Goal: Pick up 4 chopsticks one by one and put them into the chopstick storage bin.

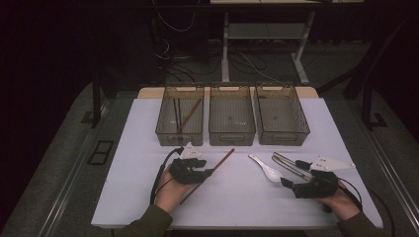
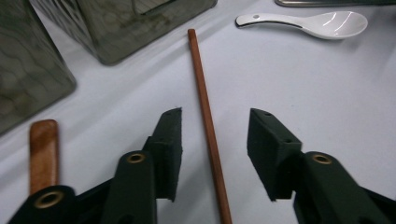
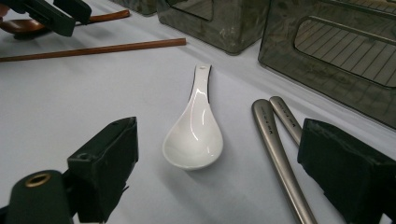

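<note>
We are working at the white table [image 1: 148,148], which is filling the middle of the high view, and along its far edge three grey bins are standing side by side: the left bin [image 1: 165,129] is already holding a few brown sticks, while the middle bin [image 1: 232,131] and the right bin [image 1: 284,133] are looking bare, so we are judging this to be a sorting of utensils by kind. Lower left of centre in that view, we are bringing the left gripper [image 1: 211,172] down over the brown chopstick [image 1: 217,165], which is lying slantwise on the table in front of the left and middle bins. In the left gripper view the chopstick [image 2: 208,126] is running up the middle of the frame between the two black jaws, which are straddling it with a gap on each side, so they are unclenched and not yet pinching it. At the lower right of the high view we are holding the right gripper [image 1: 286,181] low, jaws spread wide and grasping nothing. In the right gripper view the white spoon [image 3: 194,133] is lying bowl-up between those jaws, and beside it a pair of metal handles [image 3: 275,140], perhaps tongs, though we are not seeing their ends.
</note>
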`<state>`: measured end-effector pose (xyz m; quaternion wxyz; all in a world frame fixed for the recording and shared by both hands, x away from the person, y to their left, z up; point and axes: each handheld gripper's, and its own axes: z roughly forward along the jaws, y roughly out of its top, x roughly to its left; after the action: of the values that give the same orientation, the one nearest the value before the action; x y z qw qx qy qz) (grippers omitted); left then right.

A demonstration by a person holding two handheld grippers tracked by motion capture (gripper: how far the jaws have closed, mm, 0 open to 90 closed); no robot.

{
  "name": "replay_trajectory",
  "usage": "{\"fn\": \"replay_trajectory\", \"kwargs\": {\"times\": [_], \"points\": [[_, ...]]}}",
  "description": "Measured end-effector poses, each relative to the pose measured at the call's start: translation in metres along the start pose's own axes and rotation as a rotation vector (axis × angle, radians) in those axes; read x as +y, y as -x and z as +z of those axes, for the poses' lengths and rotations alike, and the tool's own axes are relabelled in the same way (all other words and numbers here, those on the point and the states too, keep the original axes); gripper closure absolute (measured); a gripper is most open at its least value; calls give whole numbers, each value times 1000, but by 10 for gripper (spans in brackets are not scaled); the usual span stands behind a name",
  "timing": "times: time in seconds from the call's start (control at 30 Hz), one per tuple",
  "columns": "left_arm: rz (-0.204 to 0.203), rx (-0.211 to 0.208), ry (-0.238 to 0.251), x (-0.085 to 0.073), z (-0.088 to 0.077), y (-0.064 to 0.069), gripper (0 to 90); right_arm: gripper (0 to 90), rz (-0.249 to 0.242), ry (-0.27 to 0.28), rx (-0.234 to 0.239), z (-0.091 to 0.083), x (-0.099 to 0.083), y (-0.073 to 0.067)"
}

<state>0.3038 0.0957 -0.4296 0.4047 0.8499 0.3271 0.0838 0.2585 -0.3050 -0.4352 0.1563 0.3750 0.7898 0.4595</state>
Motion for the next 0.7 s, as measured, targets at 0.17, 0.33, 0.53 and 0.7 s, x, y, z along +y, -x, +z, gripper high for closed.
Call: {"fn": "replay_trajectory", "kwargs": {"times": [0.17, 0.33, 0.53, 0.7], "points": [[20, 6, -33, -1, 9, 2, 640, 123, -9, 0, -2, 1, 0, 0], [2, -7, -59, -4, 17, 1, 714, 123, -8, -2, -2, 1, 0, 0], [11, 18, -65, -4, 22, 2, 734, 123, -10, -2, -2, 1, 0, 1], [23, 29, -68, -3, 25, 3, 751, 123, -10, -1, -1, 1, 0, 0]]}}
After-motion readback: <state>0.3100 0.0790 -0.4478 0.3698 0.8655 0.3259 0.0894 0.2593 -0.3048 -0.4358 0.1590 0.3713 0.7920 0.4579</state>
